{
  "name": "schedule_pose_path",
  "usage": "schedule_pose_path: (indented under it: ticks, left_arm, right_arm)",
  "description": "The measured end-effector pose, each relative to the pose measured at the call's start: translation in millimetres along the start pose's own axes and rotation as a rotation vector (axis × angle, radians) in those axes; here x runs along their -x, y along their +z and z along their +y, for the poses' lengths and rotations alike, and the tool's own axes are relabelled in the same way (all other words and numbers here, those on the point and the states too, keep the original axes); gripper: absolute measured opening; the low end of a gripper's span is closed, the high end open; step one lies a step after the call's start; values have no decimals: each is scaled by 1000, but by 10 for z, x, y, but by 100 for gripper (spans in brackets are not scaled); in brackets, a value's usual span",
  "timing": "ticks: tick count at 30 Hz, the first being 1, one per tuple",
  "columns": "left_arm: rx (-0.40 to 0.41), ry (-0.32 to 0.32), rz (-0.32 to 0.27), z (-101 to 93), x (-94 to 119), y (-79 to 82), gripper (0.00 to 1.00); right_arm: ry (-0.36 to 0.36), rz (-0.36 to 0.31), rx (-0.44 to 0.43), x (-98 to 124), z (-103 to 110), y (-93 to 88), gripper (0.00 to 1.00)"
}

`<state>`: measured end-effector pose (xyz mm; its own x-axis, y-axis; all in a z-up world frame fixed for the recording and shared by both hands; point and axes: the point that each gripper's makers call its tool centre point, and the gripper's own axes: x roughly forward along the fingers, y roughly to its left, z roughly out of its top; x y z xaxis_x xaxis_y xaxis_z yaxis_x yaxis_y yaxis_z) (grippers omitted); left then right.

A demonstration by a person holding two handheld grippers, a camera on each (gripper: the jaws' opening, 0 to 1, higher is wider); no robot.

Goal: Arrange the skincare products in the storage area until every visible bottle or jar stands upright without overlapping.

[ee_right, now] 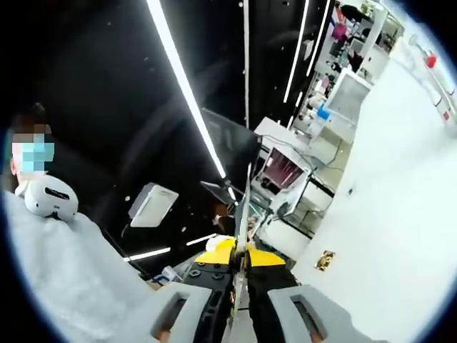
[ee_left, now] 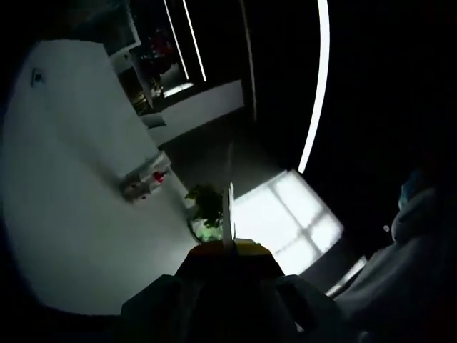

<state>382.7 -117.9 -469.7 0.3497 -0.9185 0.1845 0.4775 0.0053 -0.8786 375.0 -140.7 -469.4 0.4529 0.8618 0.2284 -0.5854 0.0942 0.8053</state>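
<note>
My left gripper (ee_left: pixel 228 246) rises from the bottom of its view with the two jaws pressed flat together, yellow at their base, nothing between them. I am looking up and away from any worktop: a white wall (ee_left: pixel 71 214) fills the left side, with a small red-and-white fitting (ee_left: pixel 146 179) mounted on it. Just past the jaw tips sits a green plant (ee_left: pixel 206 204). A bright window (ee_left: pixel 285 221) glows beside it, and a long light strip (ee_left: pixel 318 86) crosses the dark ceiling.
</note>
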Motion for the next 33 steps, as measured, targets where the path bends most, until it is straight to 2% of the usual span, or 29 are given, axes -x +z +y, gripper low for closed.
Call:
schedule_pose_path:
  ticks: [1, 3, 4, 6, 9, 11, 12, 14, 17, 19, 21, 22, 26, 28, 30, 33]
  left_arm:
    - [-7, -13, 24, -32, -21, -49, 0]
    - [-16, -8, 73, -20, -42, -138, 0]
    - [-44, 5, 61, 10, -46, -120, 0]
    - [-12, -15, 64, -23, -48, -124, 0]
    - [27, -17, 72, -3, -44, -117, 0]
    - [-43, -39, -8, -49, -39, 34, 2]
    - [-24, -47, -39, -64, -13, 93, 2]
    - [27, -56, -13, -54, 21, 58, 1]
    - [-4, -50, -16, -48, 31, 69, 0]
    - [-3, -57, -22, -61, 42, 82, 0]
    - [1, -55, -19, -49, 45, 84, 0]
    - [5, -48, -10, -33, 40, 68, 0]
    - [-6, -29, 35, -30, -13, -37, 0]
    - [-30, -31, 30, -41, -21, -37, 0]
    - [-19, -29, 39, -22, -27, -48, 1]
    - [-11, -19, 90, 10, -49, -141, 3]
  right_arm:
    - [-3, 6, -8, -1, -14, -10, 11]
    - [18, 38, -9, 21, 0, -57, 0]
    - [9, 28, -58, 41, -11, -38, 0]
    - [29, 25, -44, 53, 7, -40, 0]
    - [30, 26, -68, 54, -3, -49, 0]
    - [38, 54, -81, 40, 26, -96, 0]
    - [44, 59, -78, 28, 44, -106, 0]
    - [51, 71, -73, 4, 62, -137, 0]
    - [55, 79, -70, 4, 64, -155, 0]
    - [56, 65, -39, -5, 82, -144, 0]
    - [51, 59, -45, -12, 73, -151, 0]
    - [52, 49, -67, -26, 72, -138, 0]
    - [34, 78, -46, -23, 32, -179, 0]
    - [35, 80, -33, -9, 29, -173, 0]
    - [31, 79, -15, 4, 26, -156, 0]
    - [19, 43, -28, 32, -12, -81, 0]
